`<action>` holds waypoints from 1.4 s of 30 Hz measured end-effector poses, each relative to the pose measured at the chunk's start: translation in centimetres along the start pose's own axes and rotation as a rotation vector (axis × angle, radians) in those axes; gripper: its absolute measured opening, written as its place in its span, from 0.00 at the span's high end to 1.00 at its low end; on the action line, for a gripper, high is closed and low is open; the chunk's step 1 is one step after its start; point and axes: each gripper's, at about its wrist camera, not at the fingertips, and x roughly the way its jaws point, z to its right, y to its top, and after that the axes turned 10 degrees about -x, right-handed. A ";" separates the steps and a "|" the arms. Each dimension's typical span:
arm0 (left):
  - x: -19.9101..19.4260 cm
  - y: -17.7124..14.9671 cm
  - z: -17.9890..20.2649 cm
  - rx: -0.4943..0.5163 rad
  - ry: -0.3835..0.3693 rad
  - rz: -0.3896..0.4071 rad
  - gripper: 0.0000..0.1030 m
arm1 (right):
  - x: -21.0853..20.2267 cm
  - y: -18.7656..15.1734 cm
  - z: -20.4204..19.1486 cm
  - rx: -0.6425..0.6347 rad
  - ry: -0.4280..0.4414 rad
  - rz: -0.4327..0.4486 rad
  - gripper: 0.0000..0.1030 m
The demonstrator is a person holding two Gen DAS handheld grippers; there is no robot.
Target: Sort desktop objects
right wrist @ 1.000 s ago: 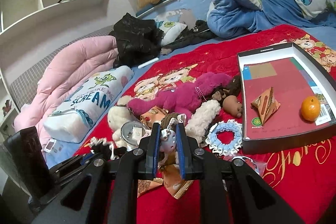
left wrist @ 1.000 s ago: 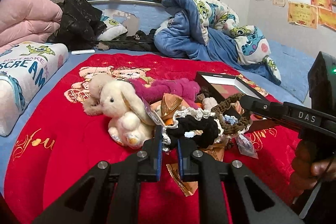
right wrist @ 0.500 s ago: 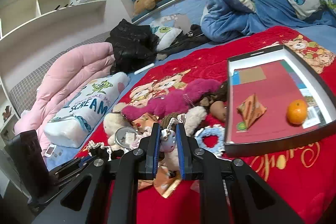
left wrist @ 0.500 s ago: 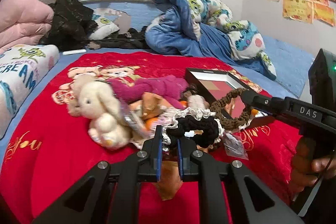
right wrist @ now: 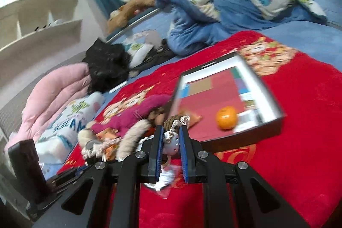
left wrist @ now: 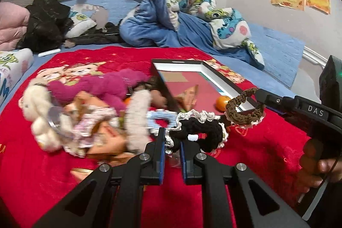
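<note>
A red blanket (left wrist: 256, 164) is covering the near part of the bed, and on it a black-rimmed box (right wrist: 275, 99) is lying open, well apart from nothing: the heap of toys is pressing right up against its near-left wall. Inside the box 1 orange (right wrist: 226, 117) is sitting near the front wall, 1 tan snack packet (left wrist: 189, 93) is lying beside it toward the heap, and printed paper is lining the floor; the rest of the floor is showing bare. The heap itself is holding a magenta plush (left wrist: 111, 87), a cream rabbit (left wrist: 36, 112), a fuzzy beige plush (left wrist: 137, 119) and a pale blue crocheted ring (left wrist: 164, 119), all blurred. The left gripper (left wrist: 172, 147) is pinching a black crocheted scrunchie (left wrist: 201, 130) with white lace edging, its jaws closed tight on the lace, the loop hanging ahead of the fingertips above the blanket. The right gripper (right wrist: 172, 138) is clamping a brown crocheted scrunchie (left wrist: 243, 108) by its lace trim, with a small white perforated bead showing between the pads; in the left view that loop is dangling just over the box's near corner beside the orange. The step in hand looks like carrying both scrunchies to the box. To do it well, each loop should be brought fully over the wall before the jaws part, and released over bare floor away from the orange, so neither catches on the rim or knocks the fruit rolling.
</note>
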 end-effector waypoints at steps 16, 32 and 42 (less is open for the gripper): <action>2.8 1.0 4.5 0.004 -0.011 -0.025 0.88 | -0.8 0.1 1.4 0.024 -0.010 0.017 0.85; 5.8 2.6 4.5 -0.011 -0.007 -0.029 0.88 | 1.5 1.2 2.0 0.050 -0.016 0.006 0.85; 8.4 3.5 4.6 0.000 -0.007 -0.037 0.88 | 2.4 2.0 3.3 0.070 -0.030 0.007 0.85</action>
